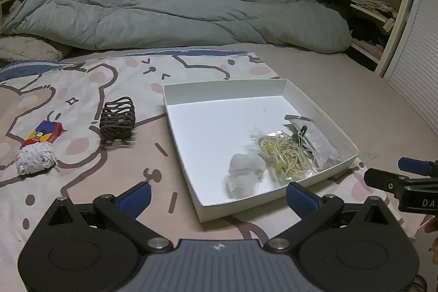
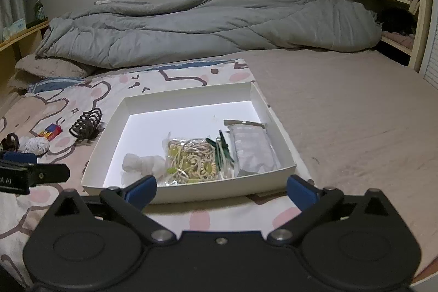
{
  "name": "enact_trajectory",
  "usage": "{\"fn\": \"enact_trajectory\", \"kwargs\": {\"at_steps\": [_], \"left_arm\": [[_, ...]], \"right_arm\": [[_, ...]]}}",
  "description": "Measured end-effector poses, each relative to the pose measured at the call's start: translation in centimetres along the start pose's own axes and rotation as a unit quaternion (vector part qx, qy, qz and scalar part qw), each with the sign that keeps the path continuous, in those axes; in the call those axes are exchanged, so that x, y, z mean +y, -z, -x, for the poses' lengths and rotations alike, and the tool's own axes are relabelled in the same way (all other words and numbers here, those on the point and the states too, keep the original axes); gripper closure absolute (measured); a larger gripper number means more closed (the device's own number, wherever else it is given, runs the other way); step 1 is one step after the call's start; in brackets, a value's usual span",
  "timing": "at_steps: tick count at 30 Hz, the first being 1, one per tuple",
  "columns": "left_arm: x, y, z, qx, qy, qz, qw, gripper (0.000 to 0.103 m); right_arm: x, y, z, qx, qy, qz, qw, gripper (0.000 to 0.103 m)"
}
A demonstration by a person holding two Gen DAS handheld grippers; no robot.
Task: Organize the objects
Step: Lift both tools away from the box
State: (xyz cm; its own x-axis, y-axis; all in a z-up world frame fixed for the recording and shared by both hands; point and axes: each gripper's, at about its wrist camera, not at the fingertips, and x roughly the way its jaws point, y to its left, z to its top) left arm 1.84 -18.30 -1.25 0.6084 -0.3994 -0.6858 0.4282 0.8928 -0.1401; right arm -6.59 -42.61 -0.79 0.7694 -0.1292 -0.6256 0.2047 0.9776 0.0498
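- The left gripper (image 1: 217,196) tilts downward, its jaws spread wide with nothing between them; the blue pads (image 1: 135,197) stand far apart.
- The right gripper (image 2: 223,190) tilts downward too, jaws just as wide and empty, blue pads (image 2: 301,192) well apart.
- The two grippers are held side by side: each shows at the edge of the other's view.
- A bit of the person's hand (image 1: 432,223) shows behind the right gripper.

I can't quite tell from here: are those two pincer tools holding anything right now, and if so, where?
Nothing is held. The left gripper and right gripper both have their jaws wide open, with nothing between them, near the box.
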Motion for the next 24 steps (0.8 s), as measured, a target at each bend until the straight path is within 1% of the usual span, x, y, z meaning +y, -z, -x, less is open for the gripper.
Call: {"fn": "enact_trajectory", "kwargs": {"at_steps": [6, 12, 16, 24], "left_arm": [[1.1, -0.2, 0.3, -0.001, -0.008, -0.003, 1.0000, 0.000], [3.9, -0.6, 0.7, -0.003, -0.024, -0.002, 0.9997, 0.000], [6.8, -1.0, 1.4, -0.010, -0.041, 0.013, 0.9990, 0.000], [13.2, -1.3, 3.5, -0.026, -0.092, 0.039, 0.9946, 0.000]], "right_arm": [[0.9, -0.3, -0.1, 0.004, 0.002, 0.001, 1.000, 0.000], [2.7, -0.9, -1.2, 0.005, -0.005, -0.003, 1.000, 0.000], [4.8, -1.8, -2.2, 0.002, -0.016, 0.004, 1.000, 0.000], [11.1, -4.3, -4.3, -0.009, -0.064, 0.041, 0.997, 0.000]]}}
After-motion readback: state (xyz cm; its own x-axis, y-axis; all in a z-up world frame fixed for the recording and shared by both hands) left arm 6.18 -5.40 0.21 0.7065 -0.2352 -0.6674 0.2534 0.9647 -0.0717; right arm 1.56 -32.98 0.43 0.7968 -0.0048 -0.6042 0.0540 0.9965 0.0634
